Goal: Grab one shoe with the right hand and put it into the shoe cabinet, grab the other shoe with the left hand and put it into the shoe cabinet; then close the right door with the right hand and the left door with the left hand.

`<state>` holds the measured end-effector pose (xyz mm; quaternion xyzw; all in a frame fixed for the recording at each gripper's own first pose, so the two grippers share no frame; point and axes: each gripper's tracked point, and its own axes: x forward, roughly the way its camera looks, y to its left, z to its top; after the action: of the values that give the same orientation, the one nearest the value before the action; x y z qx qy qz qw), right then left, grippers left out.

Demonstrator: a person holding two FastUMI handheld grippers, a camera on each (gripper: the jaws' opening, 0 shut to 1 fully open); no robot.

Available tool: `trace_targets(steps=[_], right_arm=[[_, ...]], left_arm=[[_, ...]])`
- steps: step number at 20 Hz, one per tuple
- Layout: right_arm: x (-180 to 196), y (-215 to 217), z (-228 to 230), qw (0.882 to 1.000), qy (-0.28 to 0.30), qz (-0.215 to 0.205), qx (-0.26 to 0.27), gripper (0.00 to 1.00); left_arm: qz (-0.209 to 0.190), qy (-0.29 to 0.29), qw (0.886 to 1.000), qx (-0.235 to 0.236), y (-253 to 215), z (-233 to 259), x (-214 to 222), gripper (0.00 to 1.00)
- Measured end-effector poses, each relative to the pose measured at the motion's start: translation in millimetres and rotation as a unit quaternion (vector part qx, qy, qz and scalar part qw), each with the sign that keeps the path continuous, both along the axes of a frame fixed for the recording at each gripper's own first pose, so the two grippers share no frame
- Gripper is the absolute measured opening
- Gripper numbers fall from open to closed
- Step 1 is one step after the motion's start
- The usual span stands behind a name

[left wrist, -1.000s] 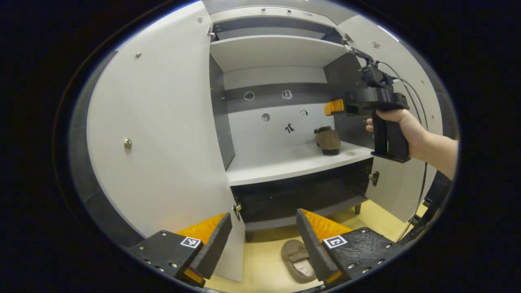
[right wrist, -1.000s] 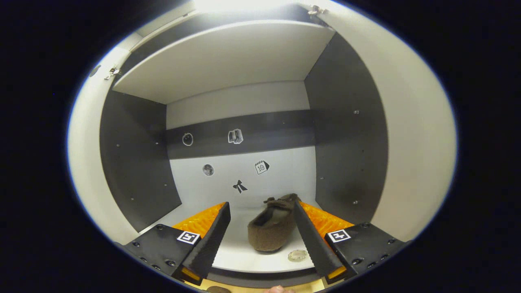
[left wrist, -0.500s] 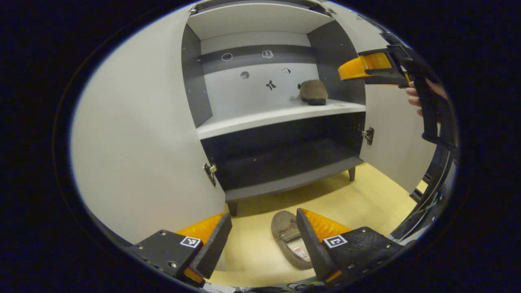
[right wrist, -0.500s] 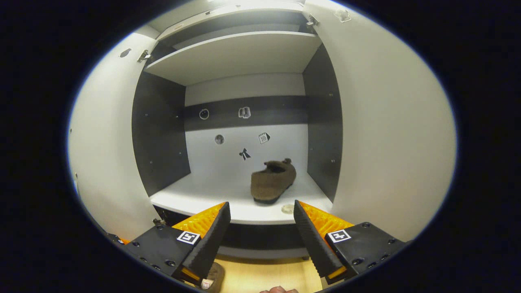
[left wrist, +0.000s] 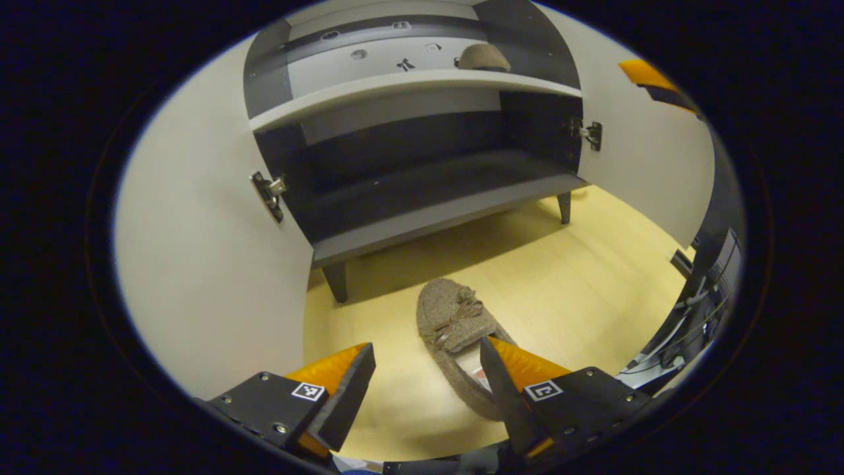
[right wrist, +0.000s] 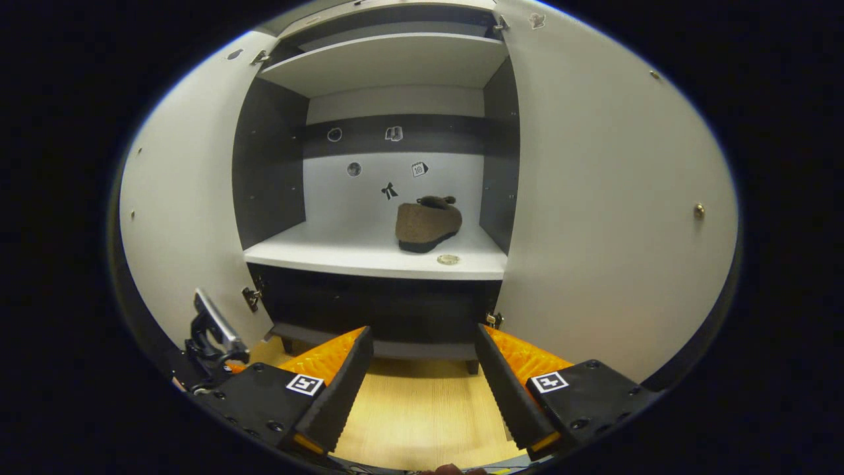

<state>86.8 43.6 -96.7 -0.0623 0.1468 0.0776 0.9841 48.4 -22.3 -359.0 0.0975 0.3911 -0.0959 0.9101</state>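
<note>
Left gripper view: second slipper on the floor, waiting for a soft pinch

Left gripper view looks down at the remaining shoe, a brown felt-like moccasin slipper lying on the pale wooden floor in front of the shoe cabinet. The left gripper hangs over it with its fingers spread wide and holding nothing; the slipper's heel end is hidden behind the right-hand finger, so contact there cannot be told

The slipper looks light and floppy, with a fuzzy upper, a stitched tassel on the vamp and a thin sole. It should squash under pressure and not slip much. My judgement is that the side wall at the opening, or the heel rim, gives the firmest bite; pinching the toe would likely let it droop

A pale label with some red sits on the insole, too small to read

In the right gripper view the first shoe stands on the white middle shelf, toward its right side, with a small round disc just in front of it. The right gripper is spread and empty, held back from the cabinet. Both the left door and the right door stand open. Small stickers dot the back panel; one looks like a calendar page, its figures not clear enough to trust
</note>
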Motion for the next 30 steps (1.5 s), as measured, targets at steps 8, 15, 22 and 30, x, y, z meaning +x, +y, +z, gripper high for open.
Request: trace_targets(steps=[8, 15, 22, 30], right_arm=[[-67, -34, -19, 0.997, 0.037, -0.042, -0.047, 1.0], [-143, -88, 22, 0.987, 0.001, -0.123, -0.106, 0.98], [-196, -187, 63, 0.945, -0.037, -0.324, -0.041, 0.97], [-179, -277, 91, 0.91, -0.101, -0.403, 0.004, 0.98]], left_arm=[[-0.019, 0.023, 1.0, 0.009, 0, -59, 18, 0.93], [-0.045, 0.045, 0.997, -0.043, -16, -76, 16, 0.61], [-0.065, 0.019, 0.997, 0.047, 1, -78, 28, 0.06], [-0.064, 0.045, 0.997, 0.016, -4, -78, 24, 0.02]])
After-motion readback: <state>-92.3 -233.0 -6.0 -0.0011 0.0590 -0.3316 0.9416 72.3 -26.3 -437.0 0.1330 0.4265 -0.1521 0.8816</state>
